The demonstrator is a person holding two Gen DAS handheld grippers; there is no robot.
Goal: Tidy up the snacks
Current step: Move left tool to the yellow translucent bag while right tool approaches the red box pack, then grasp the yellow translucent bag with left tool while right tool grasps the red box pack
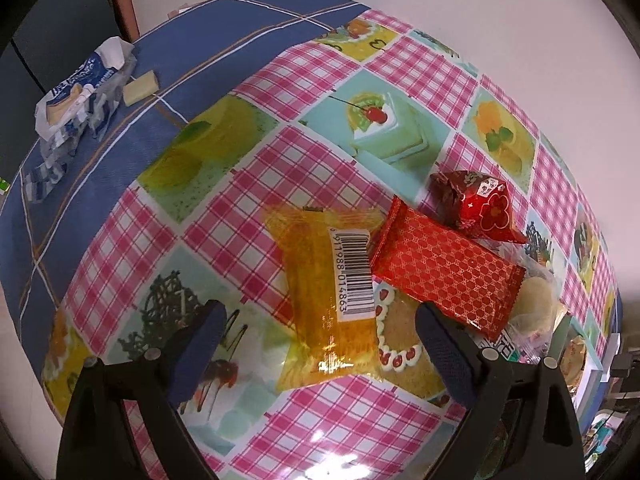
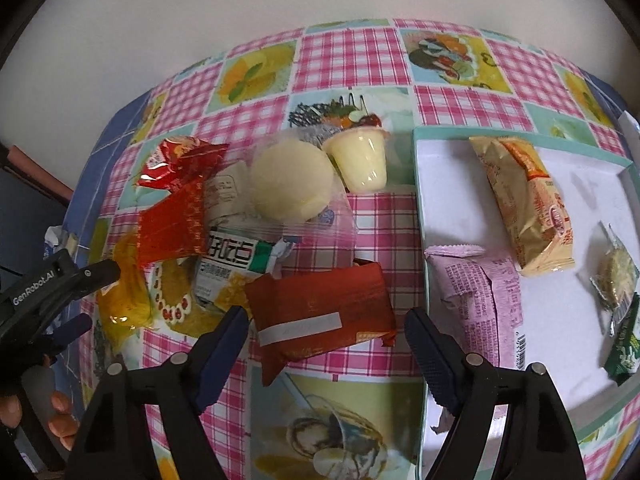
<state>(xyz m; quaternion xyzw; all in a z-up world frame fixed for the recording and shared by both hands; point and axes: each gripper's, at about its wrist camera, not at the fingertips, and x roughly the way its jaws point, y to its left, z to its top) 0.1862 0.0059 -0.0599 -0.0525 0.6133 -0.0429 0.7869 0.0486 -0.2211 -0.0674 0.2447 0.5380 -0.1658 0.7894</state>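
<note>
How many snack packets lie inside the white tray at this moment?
4 visible: a beige packet at the back, a lilac packet over the left rim, a small clear one and a dark green one at the right. More may be hidden.

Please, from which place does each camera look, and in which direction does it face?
Left wrist view: sits on the left tool, facing steeply down at the yellow packet between its open fingers; only the tool shows.
Right wrist view: sits on the right tool, facing steeply down at the dark red packet beside the white tray; the left tool and some fingertips show at the left edge.
Shared: the yellow packet, the patterned red packet and the checked tablecloth.
</note>
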